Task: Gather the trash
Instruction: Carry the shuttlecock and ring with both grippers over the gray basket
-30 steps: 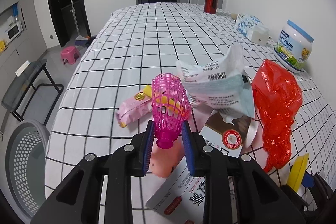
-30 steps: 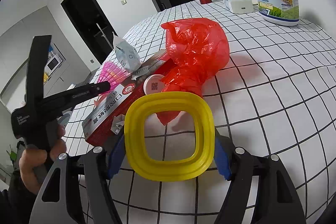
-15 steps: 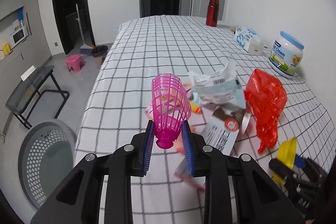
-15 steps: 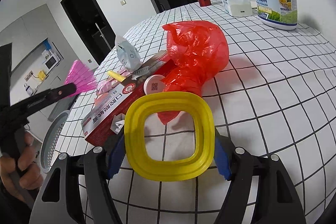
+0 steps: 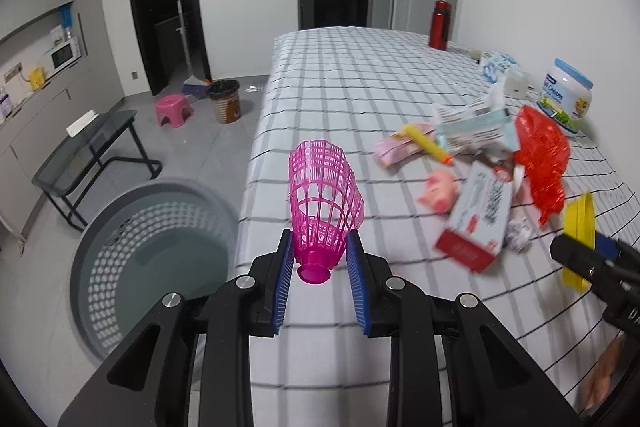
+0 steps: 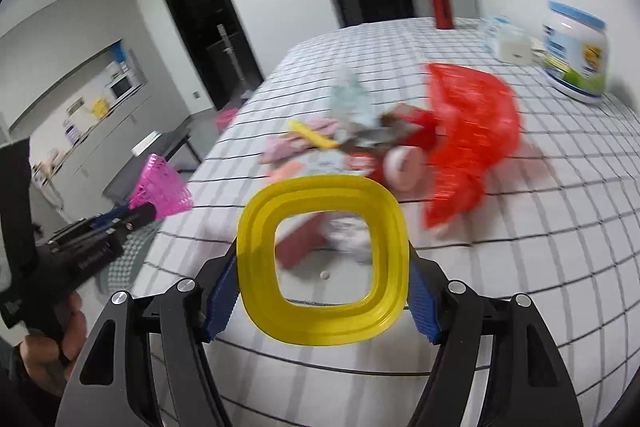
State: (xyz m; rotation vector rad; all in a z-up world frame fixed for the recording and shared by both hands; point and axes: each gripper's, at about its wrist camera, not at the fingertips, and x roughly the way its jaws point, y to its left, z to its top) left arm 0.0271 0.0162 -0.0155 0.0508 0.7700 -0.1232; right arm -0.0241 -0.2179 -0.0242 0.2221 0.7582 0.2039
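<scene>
Pink plastic lattice is what your left gripper [image 5: 319,259] has: the shuttlecock [image 5: 325,203] sits cork-down between the blue pads, which clamp it only low on the skirt. That is the weak point. The skirt is springy and tapered, so a quick swing could squeeze it up and out of the pads, and it would likely land on the floor, not in the grey perforated basket [image 5: 120,227] that stands on the floor off the table's left edge. You are above the table's near-left corner, not yet over the basket's mouth; let go here and the shuttlecock drops onto the checked cloth [image 5: 360,75] or bounces off the rim.

Your right gripper [image 6: 322,271] is clamped on the yellow lid ring [image 6: 322,259], held upright by its two outer edges. It is smooth and broad, so it may twist in the pads as you carry it, and the two grippers are near enough to knock together.

As for containers: the basket looks empty, as far as its visible floor shows. The red plastic bag [image 5: 542,155] lies crumpled near the table's right edge; I cannot tell what it holds. The cream tub [image 5: 566,97] stands lidded beyond it.
</scene>
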